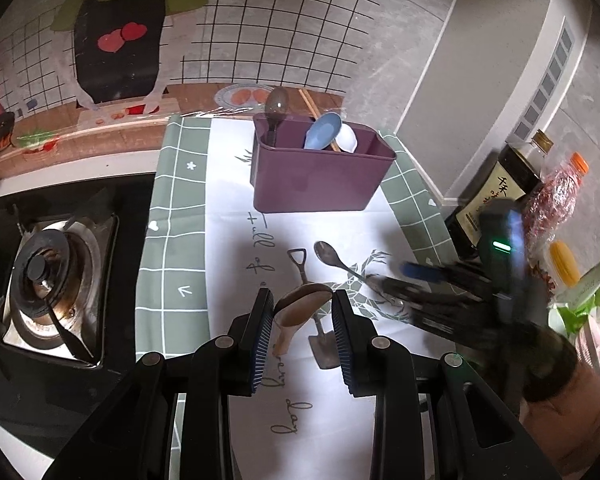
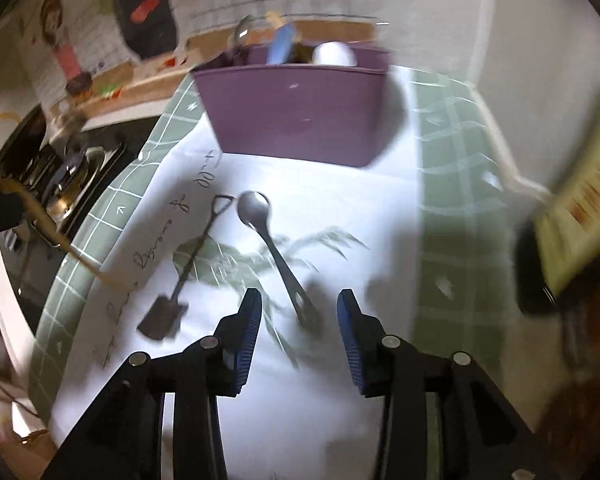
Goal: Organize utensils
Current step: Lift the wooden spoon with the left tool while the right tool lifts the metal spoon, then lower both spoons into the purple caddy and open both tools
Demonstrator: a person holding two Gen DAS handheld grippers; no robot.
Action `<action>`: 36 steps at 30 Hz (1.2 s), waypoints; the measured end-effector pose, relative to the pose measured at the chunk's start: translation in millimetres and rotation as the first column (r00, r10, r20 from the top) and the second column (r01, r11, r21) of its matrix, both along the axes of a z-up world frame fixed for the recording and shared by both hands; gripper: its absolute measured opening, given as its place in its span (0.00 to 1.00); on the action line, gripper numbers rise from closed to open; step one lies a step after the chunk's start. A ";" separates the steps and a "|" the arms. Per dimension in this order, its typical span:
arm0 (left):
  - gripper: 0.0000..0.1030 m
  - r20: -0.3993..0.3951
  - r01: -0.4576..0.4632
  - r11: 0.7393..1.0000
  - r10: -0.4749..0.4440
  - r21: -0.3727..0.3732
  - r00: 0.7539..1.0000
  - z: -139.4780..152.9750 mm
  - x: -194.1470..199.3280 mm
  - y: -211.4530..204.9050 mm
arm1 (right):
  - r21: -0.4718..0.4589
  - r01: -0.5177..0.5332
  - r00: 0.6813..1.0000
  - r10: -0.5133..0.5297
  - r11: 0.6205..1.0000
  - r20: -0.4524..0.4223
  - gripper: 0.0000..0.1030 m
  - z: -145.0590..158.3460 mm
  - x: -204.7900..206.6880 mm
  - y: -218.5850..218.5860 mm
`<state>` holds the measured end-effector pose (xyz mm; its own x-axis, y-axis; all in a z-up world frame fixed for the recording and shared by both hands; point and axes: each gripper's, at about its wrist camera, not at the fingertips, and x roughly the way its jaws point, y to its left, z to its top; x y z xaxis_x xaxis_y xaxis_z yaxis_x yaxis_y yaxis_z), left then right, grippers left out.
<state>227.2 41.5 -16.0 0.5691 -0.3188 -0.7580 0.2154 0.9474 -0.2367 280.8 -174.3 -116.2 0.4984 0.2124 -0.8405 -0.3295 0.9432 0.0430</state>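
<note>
The tan-brown ceramic soup spoon (image 1: 300, 306) sits between the blue pads of the left hand-held gripper (image 1: 302, 336), apparently pinched by its handle above the white-and-green tablecloth on the tabletop (image 1: 172, 216), with the purple plastic utensil caddy (image 1: 320, 176) ahead. The grey metal spoon (image 2: 274, 256) lies on the cloth, its handle end between the spread fingers of the right hand-held gripper (image 2: 299, 328), beside a small dark shovel-shaped spoon (image 2: 180, 276). Judged best practice: lower the right gripper level, close squarely across the handle, and keep the left gripper's spoon bowl-up until over the caddy.

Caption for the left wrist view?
Left gripper holds tan spoon before purple caddy; right gripper at metal spoon.
</note>
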 end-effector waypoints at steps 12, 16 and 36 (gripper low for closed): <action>0.30 0.005 -0.043 0.999 0.043 0.009 0.999 6.5 -1.6 10.2 | -0.089 -0.089 0.996 0.088 0.992 -0.011 0.26 -31.6 67.3 71.6; 0.30 -0.001 -0.040 0.999 0.040 0.003 0.999 3.7 0.5 12.8 | -0.113 -0.083 0.996 0.084 0.990 0.001 0.25 -26.8 58.3 67.7; 0.30 -0.002 0.095 0.995 -0.095 -0.037 0.995 3.2 24.3 -27.8 | 0.196 0.126 0.976 -0.157 0.972 0.148 0.25 78.0 -36.3 -40.5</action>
<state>251.5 13.8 -12.8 0.5323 -0.3993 -0.7464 0.3033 0.9132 -0.2722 244.5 -214.8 -38.2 0.6606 0.2739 -0.6990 -0.2103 0.9613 0.1779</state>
